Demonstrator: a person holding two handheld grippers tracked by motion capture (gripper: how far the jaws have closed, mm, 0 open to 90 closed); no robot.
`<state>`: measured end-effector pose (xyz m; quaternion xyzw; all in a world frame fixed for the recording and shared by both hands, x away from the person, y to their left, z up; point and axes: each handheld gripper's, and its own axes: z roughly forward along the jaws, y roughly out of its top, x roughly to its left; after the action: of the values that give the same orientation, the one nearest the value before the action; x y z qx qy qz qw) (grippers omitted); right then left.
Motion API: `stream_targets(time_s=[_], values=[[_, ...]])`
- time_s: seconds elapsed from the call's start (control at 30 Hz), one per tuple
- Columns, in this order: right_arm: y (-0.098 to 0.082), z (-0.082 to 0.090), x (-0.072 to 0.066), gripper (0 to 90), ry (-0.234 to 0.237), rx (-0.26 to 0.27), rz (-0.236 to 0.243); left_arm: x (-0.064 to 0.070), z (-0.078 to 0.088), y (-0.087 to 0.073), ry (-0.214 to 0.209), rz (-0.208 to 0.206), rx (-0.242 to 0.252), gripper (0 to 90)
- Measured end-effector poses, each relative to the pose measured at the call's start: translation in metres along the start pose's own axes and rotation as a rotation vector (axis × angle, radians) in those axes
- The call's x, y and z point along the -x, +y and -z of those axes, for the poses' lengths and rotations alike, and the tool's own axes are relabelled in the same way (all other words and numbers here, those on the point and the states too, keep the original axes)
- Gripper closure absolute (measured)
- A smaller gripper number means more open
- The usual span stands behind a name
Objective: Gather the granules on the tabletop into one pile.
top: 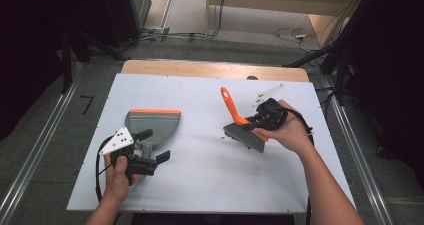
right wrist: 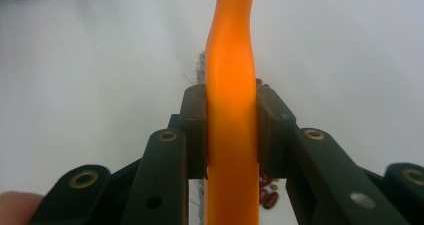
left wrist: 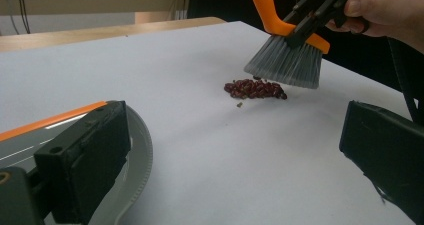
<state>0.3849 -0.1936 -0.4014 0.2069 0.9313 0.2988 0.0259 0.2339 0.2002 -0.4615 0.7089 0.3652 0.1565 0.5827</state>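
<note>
On the white rectangular table, the grey plastic dustpan with an orange lip is lying by the spread left gripper, while the right gripper, pinching the orange-handled grey-bristled brush, is poising it just above the small pile of dark red beans, likely next needing a sweep toward the dustpan.

The table is the landmark. On its left half lies the dustpan, its handle toward the table's near edge, with the left gripper over that handle. On the table's right half sits a small heap of beans, well apart from the dustpan. The brush hangs just above and behind the beans, held in the right gripper.
</note>
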Motion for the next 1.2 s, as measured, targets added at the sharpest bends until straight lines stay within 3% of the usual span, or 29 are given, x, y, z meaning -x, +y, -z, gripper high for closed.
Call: stream_targets(time_s=[0.27,0.37,0.47,0.7,0.87,1.2], values=[[0.023,-0.043,-0.016,68.7,0.04,-0.069,-0.024,0.0,0.0,0.0,0.0,-0.002,0.001,0.5],[0.028,-0.06,-0.014,68.7,0.04,-0.09,-0.055,-0.001,0.002,0.001,0.001,-0.002,0.008,0.5],[0.031,-0.065,-0.006,68.6,0.016,-0.101,-0.106,-0.001,0.003,0.001,0.003,0.0,0.008,0.5],[0.022,-0.059,0.011,68.4,-0.007,-0.094,-0.194,-0.001,0.003,0.001,0.001,-0.001,0.008,0.5],[0.017,-0.054,0.015,68.4,-0.04,-0.081,-0.225,-0.001,0.002,0.0,0.003,0.001,0.007,0.5],[0.012,-0.034,0.011,68.7,-0.036,-0.027,-0.229,-0.002,0.002,0.0,0.003,-0.001,0.005,0.5]])
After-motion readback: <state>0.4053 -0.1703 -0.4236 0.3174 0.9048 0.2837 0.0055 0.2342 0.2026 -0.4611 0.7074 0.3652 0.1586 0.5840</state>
